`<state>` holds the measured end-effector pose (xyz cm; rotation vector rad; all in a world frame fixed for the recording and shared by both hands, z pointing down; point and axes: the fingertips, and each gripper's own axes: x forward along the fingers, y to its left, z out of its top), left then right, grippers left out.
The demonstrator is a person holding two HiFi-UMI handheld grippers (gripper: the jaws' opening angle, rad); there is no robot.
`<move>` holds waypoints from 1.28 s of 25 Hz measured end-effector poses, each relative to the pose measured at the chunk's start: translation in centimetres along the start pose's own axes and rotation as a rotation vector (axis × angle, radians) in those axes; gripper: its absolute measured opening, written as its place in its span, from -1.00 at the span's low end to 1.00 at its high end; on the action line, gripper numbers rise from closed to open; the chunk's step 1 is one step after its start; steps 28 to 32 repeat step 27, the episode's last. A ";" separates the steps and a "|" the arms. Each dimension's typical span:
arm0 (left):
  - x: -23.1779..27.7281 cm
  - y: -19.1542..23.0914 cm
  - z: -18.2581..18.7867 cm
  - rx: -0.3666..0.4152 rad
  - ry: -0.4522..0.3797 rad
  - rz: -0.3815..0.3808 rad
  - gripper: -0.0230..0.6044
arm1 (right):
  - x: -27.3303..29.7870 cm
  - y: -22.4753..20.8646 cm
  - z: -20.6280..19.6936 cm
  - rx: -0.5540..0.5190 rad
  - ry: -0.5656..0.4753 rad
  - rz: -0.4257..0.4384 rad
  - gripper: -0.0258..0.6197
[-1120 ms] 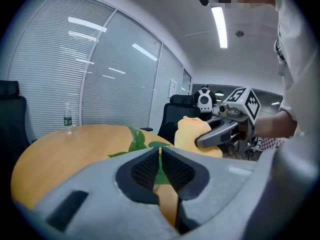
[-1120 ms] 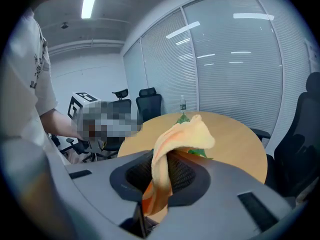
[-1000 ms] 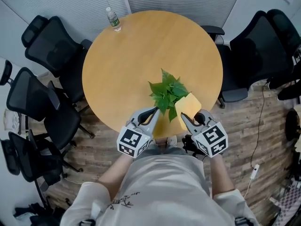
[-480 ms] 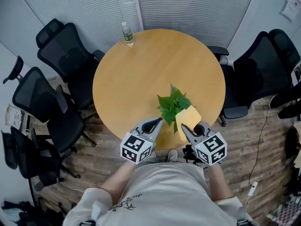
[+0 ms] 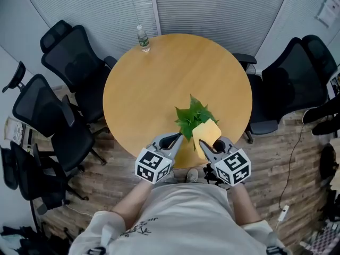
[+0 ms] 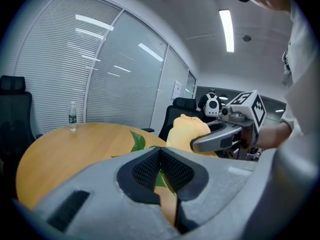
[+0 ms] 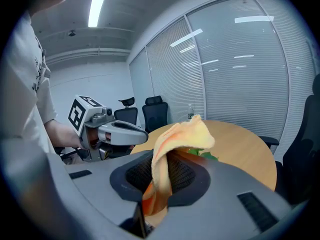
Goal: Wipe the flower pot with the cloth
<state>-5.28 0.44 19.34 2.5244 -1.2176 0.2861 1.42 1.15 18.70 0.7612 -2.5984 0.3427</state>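
Note:
A green leafy plant (image 5: 191, 116) stands near the front edge of the round wooden table (image 5: 159, 78); its leaves hide the pot. My right gripper (image 5: 202, 145) is shut on a yellow cloth (image 5: 206, 132), which hangs against the plant's right side. In the right gripper view the cloth (image 7: 182, 136) rises folded from between the pads of my right gripper (image 7: 161, 170). My left gripper (image 5: 177, 137) is just left of the plant, shut and holding nothing. In the left gripper view, my left gripper (image 6: 161, 159) has its pads together, with leaves (image 6: 138, 141) beyond them and the cloth (image 6: 182, 131) to the right.
A water bottle (image 5: 141, 39) stands at the table's far edge. Black office chairs (image 5: 69, 57) line the left side, and others (image 5: 295, 62) stand at the right. Blinds cover the wall behind. The floor is wood planks with a cable (image 5: 287, 195).
My right gripper has shifted a little to the left with the cloth, closer against the plant. The left gripper has stayed where it was. The head view has also shifted.

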 end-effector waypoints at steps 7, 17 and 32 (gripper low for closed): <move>0.2 0.4 0.5 0.009 -0.015 0.001 -0.89 | -0.2 -1.0 -0.1 0.015 -0.009 -0.025 -0.74; 0.6 0.5 0.7 0.008 -0.017 -0.002 -0.89 | 0.2 -1.0 0.4 0.013 -0.026 -0.020 -0.74; 0.9 1.2 1.0 0.010 -0.020 0.001 -0.89 | 0.7 -1.3 0.9 0.006 -0.033 -0.018 -0.74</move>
